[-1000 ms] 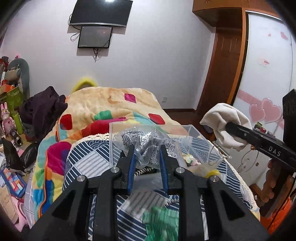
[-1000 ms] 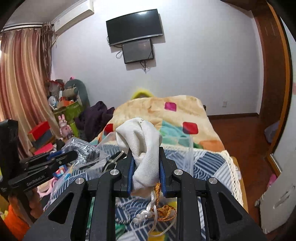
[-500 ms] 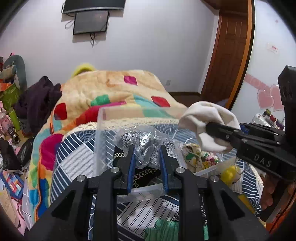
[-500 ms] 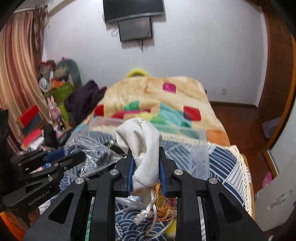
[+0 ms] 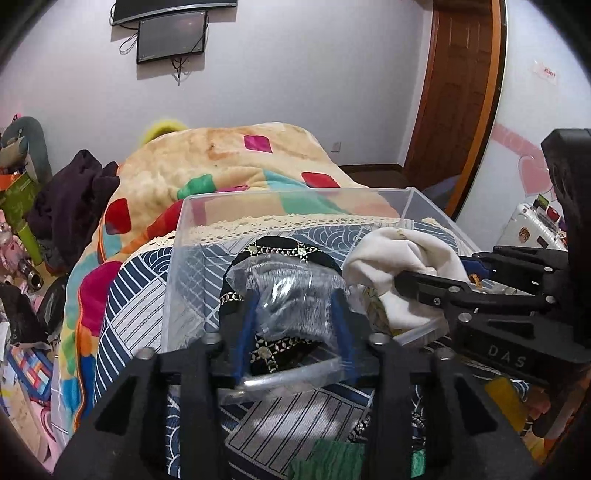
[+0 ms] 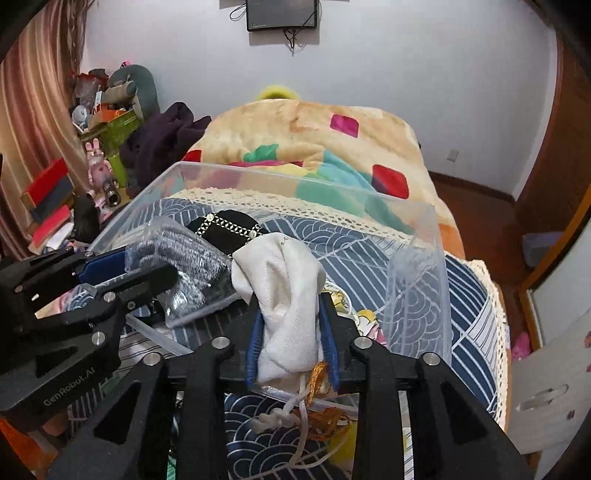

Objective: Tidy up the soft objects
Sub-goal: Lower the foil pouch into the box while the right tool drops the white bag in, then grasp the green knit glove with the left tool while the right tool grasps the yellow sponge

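the left hand-held gripper (image 5: pixel 293 314) is clamped on a clear plastic bag of grey knit fabric (image 5: pixel 291 295), its blue-lined fingers (image 5: pixel 245 328) pressing the bag from both sides. the bag hangs over the near left part of a clear plastic bin (image 5: pixel 295 197) that sits on the bed, on a navy and white patterned cover (image 5: pixel 136 295). inside the bin, just under and behind the bag, lies a black cloth with gold and white trim (image 5: pixel 280 249).

the right hand-held gripper (image 6: pixel 291 325) is closed on a bunched white cloth (image 6: pixel 282 280), held upright between its fingers (image 6: pixel 328 332), with a white cord and an orange-gold tassel (image 6: pixel 316 380) dangling below the grip. the white cloth sits above the bin's near edge, right beside the bagged fabric (the two look to be touching in the left wrist view, though i cannot be sure).

a floral-print item (image 6: pixel 365 319) lies low in the bin near the right gripper. beyond the bin, a bright patchwork blanket (image 5: pixel 229 155) covers the rest of the bed, and a dark monitor (image 5: pixel 171 35) hangs on the far wall.
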Tool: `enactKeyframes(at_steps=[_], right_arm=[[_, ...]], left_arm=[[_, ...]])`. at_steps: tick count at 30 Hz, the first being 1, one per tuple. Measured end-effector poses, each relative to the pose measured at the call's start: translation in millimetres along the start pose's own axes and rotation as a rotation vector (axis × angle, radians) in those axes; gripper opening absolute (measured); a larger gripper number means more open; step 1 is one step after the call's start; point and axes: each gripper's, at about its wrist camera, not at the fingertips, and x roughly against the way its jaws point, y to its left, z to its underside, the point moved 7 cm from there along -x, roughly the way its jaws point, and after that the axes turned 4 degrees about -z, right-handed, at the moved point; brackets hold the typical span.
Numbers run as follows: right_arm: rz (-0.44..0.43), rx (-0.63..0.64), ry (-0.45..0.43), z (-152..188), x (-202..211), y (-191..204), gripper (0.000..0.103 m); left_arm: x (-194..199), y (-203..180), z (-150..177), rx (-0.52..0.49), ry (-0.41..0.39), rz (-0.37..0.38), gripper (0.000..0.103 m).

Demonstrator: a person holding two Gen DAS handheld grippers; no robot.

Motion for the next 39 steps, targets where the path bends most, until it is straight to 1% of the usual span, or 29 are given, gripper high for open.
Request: enactKeyframes(at_steps=[1, 3, 8, 10, 12, 13, 14, 16, 19, 22, 23, 25, 26, 29, 32, 37, 39], right_arm=[[-0.006, -0.006, -0.001, 0, 2, -1, 0.031], [-0.017, -0.011, -0.009, -2, 3, -1, 0.035], [-0.021, -0.012, -0.062, -5, 19, 1, 0.050], [-0.018, -0.008, -0.088, -8, 28, 3, 0.050], [-0.014, -0.005, -0.120, -11, 39, 4, 0.051], [-0.014, -0.005, -0.135, -12, 44, 4, 0.053], [-0.014, -0.006, -0.154, -13, 50, 5, 0.058], [-0.013, -0.013, -0.196, -14, 62, 4, 0.065], [-0.022, -0.022, -0.238, -11, 77, 4, 0.066], [-0.020, -0.032, -0.270, -5, 89, 3, 0.067], [-0.014, -0.040, -0.284, -2, 94, 2, 0.072], [-0.012, -0.053, -0.301, 5, 99, 0, 0.079], [-0.016, -0.062, -0.305, 9, 101, -2, 0.081], [-0.018, -0.080, -0.285, 24, 97, -5, 0.081], [-0.015, -0.103, -0.248, 41, 88, -9, 0.081], [-0.023, -0.135, -0.173, 72, 72, -14, 0.081], [-0.025, -0.146, -0.143, 86, 66, -14, 0.081]], left_arm=[[2, 1, 0, 0.002, -0.003, 0.002, 0.052], [8, 2, 0, -0.004, -0.016, -0.004, 0.056], [24, 2, -1, -0.018, -0.043, -0.014, 0.066], [34, 3, -3, -0.012, -0.062, -0.008, 0.074], [45, 3, -5, 0.000, -0.086, -0.002, 0.076], [51, 3, -6, 0.004, -0.101, -0.001, 0.078], [56, 3, -7, 0.005, -0.111, -0.003, 0.080], [67, 3, -9, 0.010, -0.141, -0.008, 0.087], [85, 1, -8, 0.005, -0.172, -0.003, 0.095], [98, -3, -3, -0.004, -0.190, 0.004, 0.097], [100, -5, 0, -0.007, -0.190, 0.006, 0.098], [102, -8, 7, -0.012, -0.184, 0.010, 0.099], [102, -10, 11, -0.014, -0.179, 0.012, 0.099], [99, -15, 25, -0.011, -0.149, 0.023, 0.099], [91, -18, 44, 0.006, -0.099, 0.048, 0.099], [76, -20, 72, 0.004, -0.030, 0.037, 0.099], [70, -22, 87, 0.011, 0.006, 0.047, 0.099]])
